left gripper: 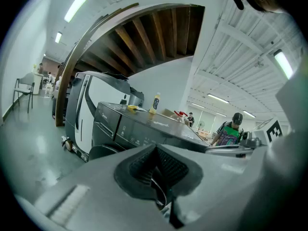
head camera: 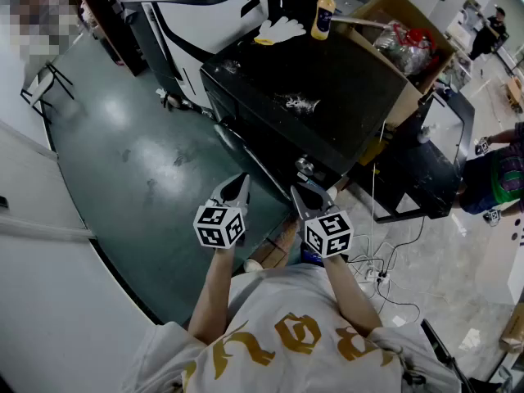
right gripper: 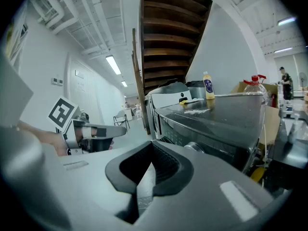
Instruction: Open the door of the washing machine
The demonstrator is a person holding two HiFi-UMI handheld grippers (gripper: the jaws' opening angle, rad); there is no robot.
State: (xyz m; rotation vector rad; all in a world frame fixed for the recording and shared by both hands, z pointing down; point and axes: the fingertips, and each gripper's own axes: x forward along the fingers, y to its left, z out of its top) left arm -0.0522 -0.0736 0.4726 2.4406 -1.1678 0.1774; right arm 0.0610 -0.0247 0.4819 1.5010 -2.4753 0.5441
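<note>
A black front-loading washing machine (head camera: 327, 88) stands ahead of me, its front face turned toward the lower left. In the left gripper view its control panel (left gripper: 134, 131) shows, with part of the round door (left gripper: 102, 151) below it. Both grippers hang side by side just short of the machine's front, touching nothing. My left gripper (head camera: 239, 183) is shut and empty, level with the door's lower part. My right gripper (head camera: 302, 195) is shut and empty too, near the machine's front corner and a metal knob (right gripper: 195, 147). The door looks closed.
A yellow bottle (head camera: 325, 15), white gloves (head camera: 278, 29) and a crumpled wrapper (head camera: 296, 102) lie on the machine's top. A cardboard box (head camera: 413, 64) stands behind it and a white appliance (head camera: 205, 15) to its left. Cables (head camera: 378, 270) trail on the floor; a person (head camera: 491, 178) stands at right.
</note>
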